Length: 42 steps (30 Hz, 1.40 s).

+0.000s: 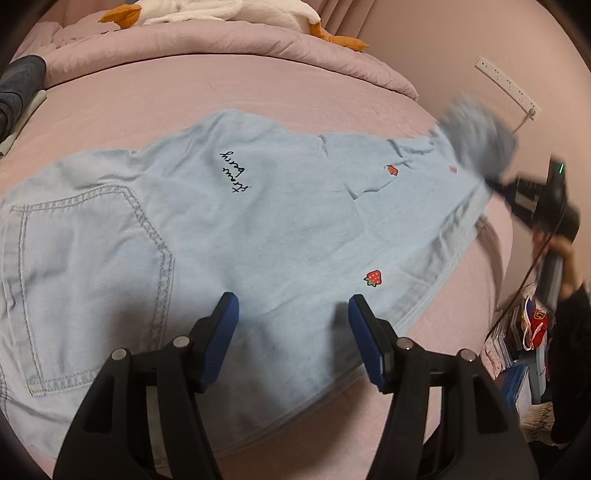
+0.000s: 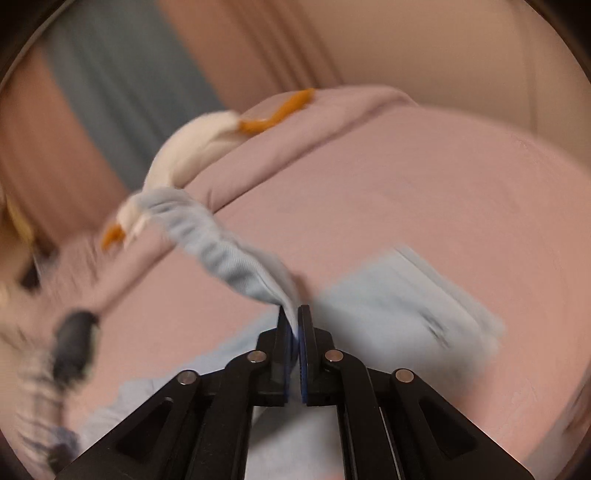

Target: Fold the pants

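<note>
Light blue denim pants [image 1: 258,221] with strawberry patches and a back pocket lie spread across the pink bed [image 1: 184,96]. My left gripper [image 1: 293,301] hovers open just over the seat area, nothing between its blue pads. In the left wrist view, my right gripper [image 1: 517,188] holds the blurred leg end [image 1: 476,140] raised at the far right. In the right wrist view, that gripper [image 2: 294,308] is shut on the leg hem, and a strip of blue cloth [image 2: 221,247] trails up and left from its pads. More of the pants [image 2: 388,295] lies beneath.
A rolled pink duvet [image 1: 229,40] and a white plush goose [image 1: 207,11] with orange feet lie at the head of the bed. Dark grey clothing [image 1: 18,85] sits at the left edge. The bed's right edge drops to floor clutter [image 1: 524,332]. A power strip [image 1: 506,81] hangs on the wall.
</note>
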Available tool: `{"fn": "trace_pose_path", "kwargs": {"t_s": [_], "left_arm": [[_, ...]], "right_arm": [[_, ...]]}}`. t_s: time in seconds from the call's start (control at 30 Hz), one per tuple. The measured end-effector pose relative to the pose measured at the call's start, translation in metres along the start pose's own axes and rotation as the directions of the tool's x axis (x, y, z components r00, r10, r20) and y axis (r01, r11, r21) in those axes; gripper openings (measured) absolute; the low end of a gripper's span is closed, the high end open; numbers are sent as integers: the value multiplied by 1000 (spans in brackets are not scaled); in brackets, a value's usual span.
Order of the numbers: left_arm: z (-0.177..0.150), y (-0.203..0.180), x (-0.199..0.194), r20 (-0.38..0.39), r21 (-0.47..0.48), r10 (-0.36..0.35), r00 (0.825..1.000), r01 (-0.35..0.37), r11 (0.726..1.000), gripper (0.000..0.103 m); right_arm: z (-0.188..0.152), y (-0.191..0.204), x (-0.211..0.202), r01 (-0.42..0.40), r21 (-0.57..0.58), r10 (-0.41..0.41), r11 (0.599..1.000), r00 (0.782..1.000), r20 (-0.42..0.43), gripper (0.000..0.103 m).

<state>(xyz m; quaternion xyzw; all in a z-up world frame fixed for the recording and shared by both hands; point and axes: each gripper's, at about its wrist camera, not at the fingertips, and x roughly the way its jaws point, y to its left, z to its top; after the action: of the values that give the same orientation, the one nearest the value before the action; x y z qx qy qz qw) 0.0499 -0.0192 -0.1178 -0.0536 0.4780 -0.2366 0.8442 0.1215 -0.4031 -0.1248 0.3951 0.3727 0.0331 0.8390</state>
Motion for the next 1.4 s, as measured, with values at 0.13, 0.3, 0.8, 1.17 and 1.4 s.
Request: {"fn": "trace_pose_path", "kwargs": {"t_s": [0.13,0.3,0.8,1.17,1.4], "left_arm": [[2,-3,2,-9,17,21,1000,-21,1000,61],[1,-7,4,-21,39,54,998,-53,998,61],[-10,7,-6,-32,75,98,995,-95,993,12],[-14,17,-25,-11,22,68,998,-68,997,13],[-36,57,-105,141,-177,53,989,-28,984,43]], "right_arm": [[-32,-74,16,39,180,-21,983,995,-98,12],[-47,-114,7,-51,316,67,948,997,-39,26],[-26,-118,8,-66,328,81,942,996,-31,6],[-37,-139,4,13,372,32,928,993,-113,5],[-29,-89,-46,144,171,-155,975,986,57,35]]}}
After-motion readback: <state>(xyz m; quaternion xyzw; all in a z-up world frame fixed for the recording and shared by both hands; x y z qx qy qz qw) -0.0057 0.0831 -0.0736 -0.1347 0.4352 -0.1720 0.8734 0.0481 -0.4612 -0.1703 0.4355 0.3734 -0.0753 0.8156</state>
